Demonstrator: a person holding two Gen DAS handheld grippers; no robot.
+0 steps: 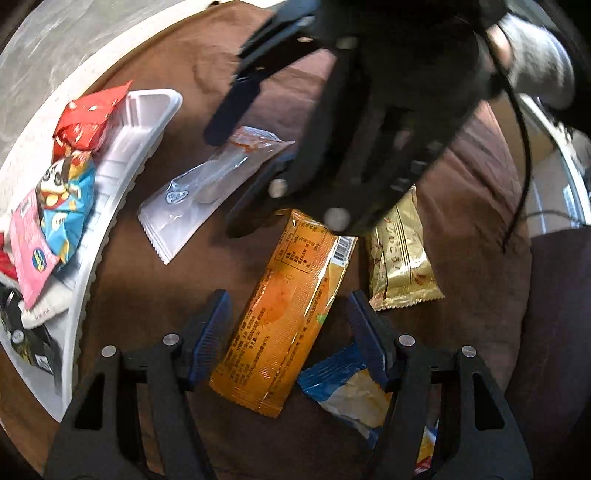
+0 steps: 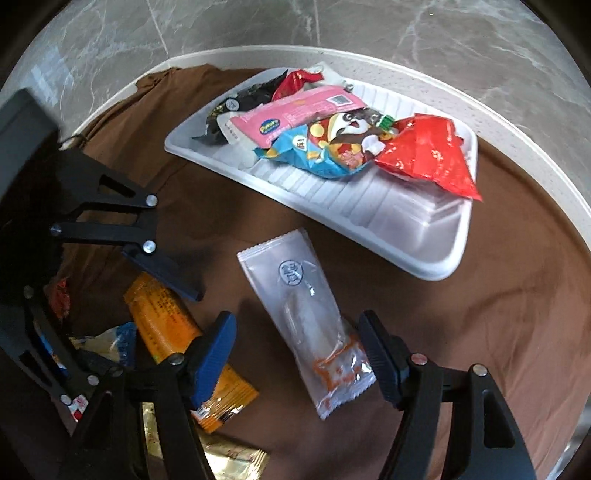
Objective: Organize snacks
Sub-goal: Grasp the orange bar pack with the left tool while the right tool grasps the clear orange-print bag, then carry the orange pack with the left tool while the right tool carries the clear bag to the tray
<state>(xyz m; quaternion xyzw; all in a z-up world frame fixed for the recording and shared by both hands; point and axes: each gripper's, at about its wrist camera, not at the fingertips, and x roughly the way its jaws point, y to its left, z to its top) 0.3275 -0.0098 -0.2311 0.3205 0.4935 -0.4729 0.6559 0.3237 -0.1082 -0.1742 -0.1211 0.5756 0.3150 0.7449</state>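
My left gripper (image 1: 290,332) is open, its fingers on either side of an orange snack packet (image 1: 284,314) lying on the brown cloth. My right gripper (image 2: 297,347) is open around the lower end of a clear white packet (image 2: 306,325), which also shows in the left wrist view (image 1: 207,192). The white tray (image 2: 424,236) holds a red packet (image 2: 428,155), a blue cartoon packet (image 2: 325,147), a pink packet (image 2: 295,114) and dark packets behind. The right gripper appears from above in the left wrist view (image 1: 236,177).
A gold packet (image 1: 402,258) and a blue-and-white packet (image 1: 347,387) lie on the cloth beside the orange one. The round table has a pale rim (image 2: 535,155); marble floor (image 2: 332,22) lies beyond. The tray (image 1: 122,166) sits at the cloth's left.
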